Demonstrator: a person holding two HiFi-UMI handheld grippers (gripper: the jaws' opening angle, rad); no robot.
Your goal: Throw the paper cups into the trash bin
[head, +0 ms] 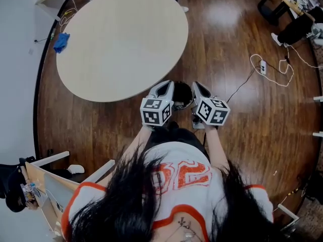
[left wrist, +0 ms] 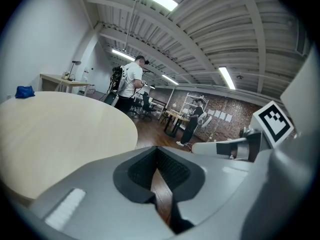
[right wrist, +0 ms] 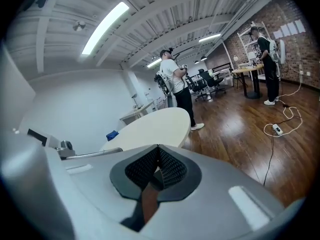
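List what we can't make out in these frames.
Paper cups: none show in any view.
Dark round container, head view: mostly covered by left tool and right tool; contents unseen.
Small blue object on the round beige table: too small to identify.
Person's feet, head view: hidden by hair and shirt.

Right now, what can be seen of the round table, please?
The round table has a pale cream top, smooth and matte, perhaps laminate. It stands level on the dark wood floor before the person. Its legs are hidden. Only a small crumpled blue thing lies on it, near its left edge.
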